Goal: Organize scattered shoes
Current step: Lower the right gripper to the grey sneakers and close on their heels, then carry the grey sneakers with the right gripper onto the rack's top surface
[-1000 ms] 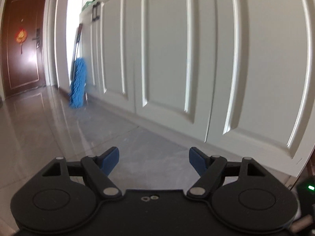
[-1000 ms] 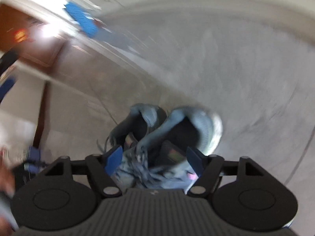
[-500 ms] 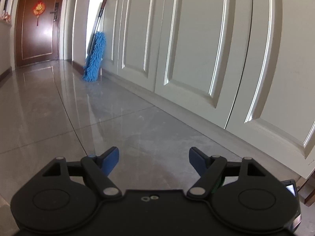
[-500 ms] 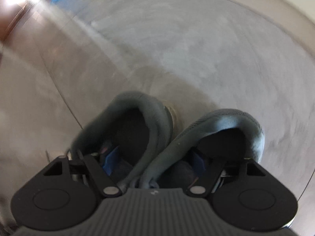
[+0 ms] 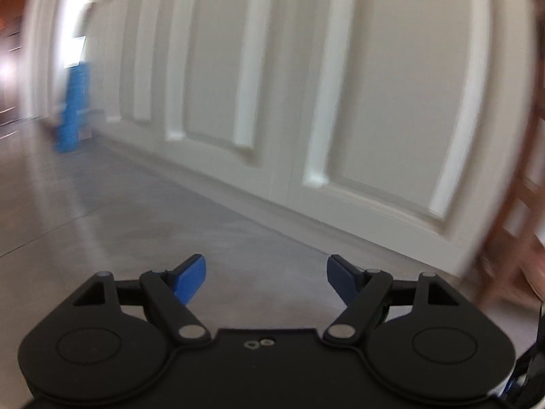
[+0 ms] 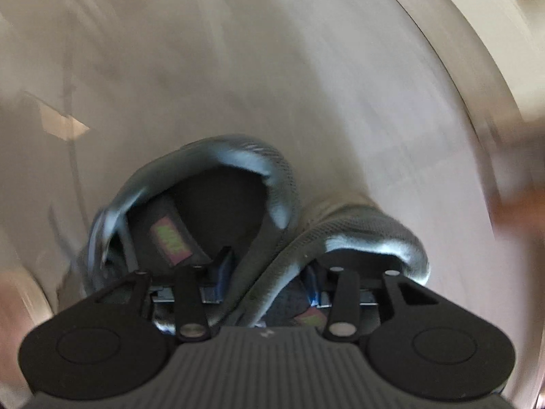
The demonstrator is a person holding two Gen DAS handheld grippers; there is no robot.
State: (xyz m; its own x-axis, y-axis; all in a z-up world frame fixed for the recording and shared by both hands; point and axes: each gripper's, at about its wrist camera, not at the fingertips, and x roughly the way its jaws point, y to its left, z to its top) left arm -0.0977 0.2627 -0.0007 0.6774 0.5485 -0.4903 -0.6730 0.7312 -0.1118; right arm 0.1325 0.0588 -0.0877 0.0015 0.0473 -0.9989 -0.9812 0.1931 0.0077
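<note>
My right gripper (image 6: pixel 269 283) is shut on a pair of grey-blue knit sneakers. One finger sits inside the left sneaker (image 6: pixel 211 184) and one inside the right sneaker (image 6: pixel 374 238), pinching their inner collars together. The pair hangs above the grey floor (image 6: pixel 238 68). A pink and green label shows inside the left sneaker. The view is blurred by motion. My left gripper (image 5: pixel 266 274) is open and empty, low over the floor, pointing toward the white cabinet doors (image 5: pixel 374 102).
White panelled cabinet doors run along the right of the left wrist view. A blue fluffy mop (image 5: pixel 73 109) leans at their far end. A brown wooden frame (image 5: pixel 521 225) shows at the right edge. The cabinet base (image 6: pixel 487 68) curves along the right wrist view.
My right gripper has closed on the two sneakers' inner collars and lifted them off the floor. My left gripper stays open and has swung, blurring its view.
</note>
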